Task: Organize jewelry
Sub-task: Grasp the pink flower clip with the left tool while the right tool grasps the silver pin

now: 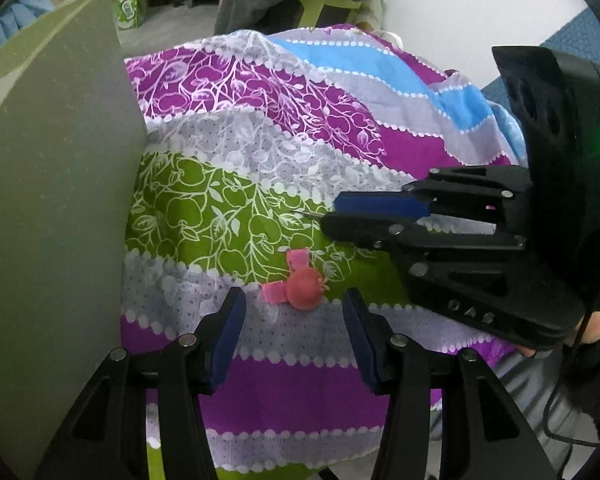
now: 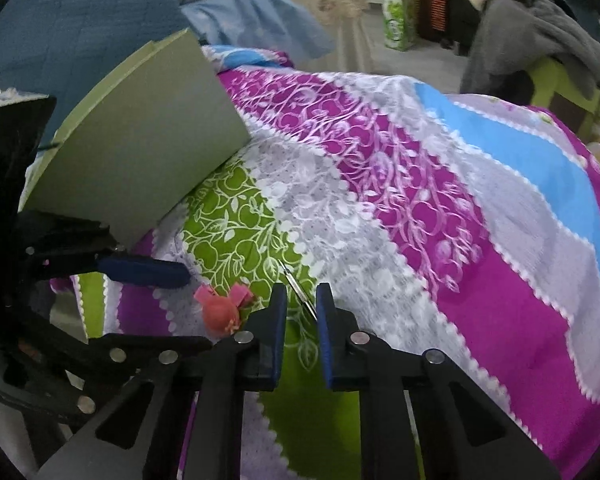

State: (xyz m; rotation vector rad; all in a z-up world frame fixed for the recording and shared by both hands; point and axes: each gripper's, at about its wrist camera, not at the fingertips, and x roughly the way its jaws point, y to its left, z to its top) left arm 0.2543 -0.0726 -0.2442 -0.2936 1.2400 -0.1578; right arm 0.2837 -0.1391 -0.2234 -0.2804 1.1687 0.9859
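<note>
A small pink-red ornament with pink tabs lies on the patterned cloth, just ahead of my left gripper, whose jaws stand wide apart and empty. It also shows in the right wrist view. My right gripper is nearly closed on a thin metal pin that sticks out forward over the green stripe. In the left wrist view the right gripper comes in from the right, pin tip protruding. The left gripper's finger shows at left in the right wrist view.
A grey-green box stands at the left on the cloth, also in the right wrist view. Beyond the cloth lie a grey garment over a chair, a green bag and bedding.
</note>
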